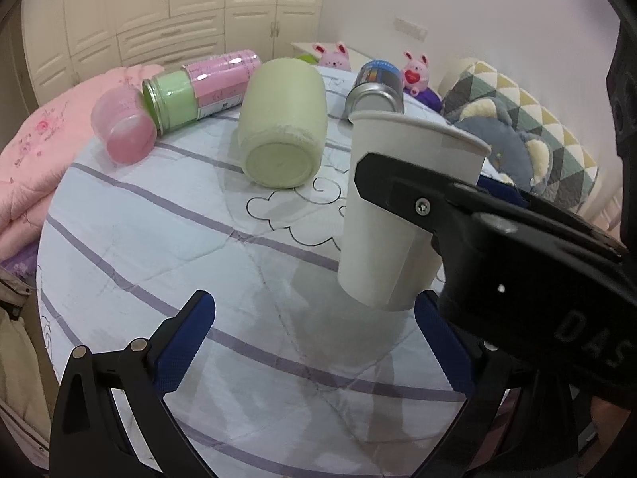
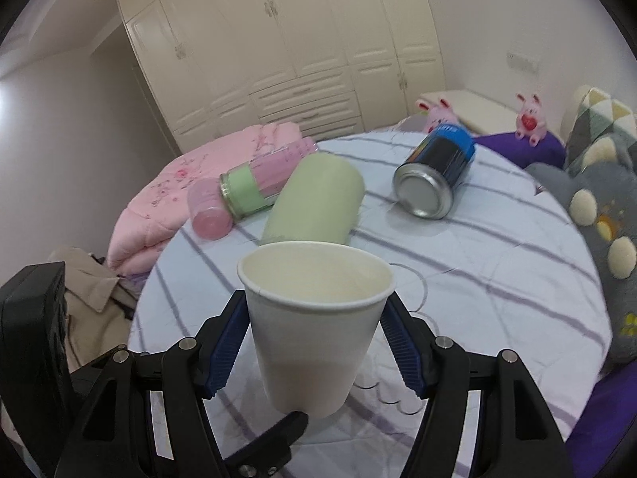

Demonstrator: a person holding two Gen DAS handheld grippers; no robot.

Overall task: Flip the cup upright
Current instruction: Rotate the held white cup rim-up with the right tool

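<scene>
A white paper cup [image 1: 382, 215] is held upright, mouth up, just above the round table's striped cloth [image 1: 159, 239]. My right gripper [image 2: 314, 342] is shut on the cup [image 2: 314, 326], its blue pads on both sides; in the left wrist view its black finger [image 1: 402, 195] crosses the cup's wall. My left gripper [image 1: 314, 342] is open and empty, low in front of the cup, with the cup's base near its right finger [image 1: 442, 342].
Lying on the cloth [image 2: 497, 263] behind the cup: a pale green cup [image 1: 282, 119], a pink-and-green jar [image 1: 199, 87], a pink lid [image 1: 123, 127], a blue can [image 1: 378, 87]. Pink quilt [image 1: 28, 159] left, cushions [image 1: 517, 127] right.
</scene>
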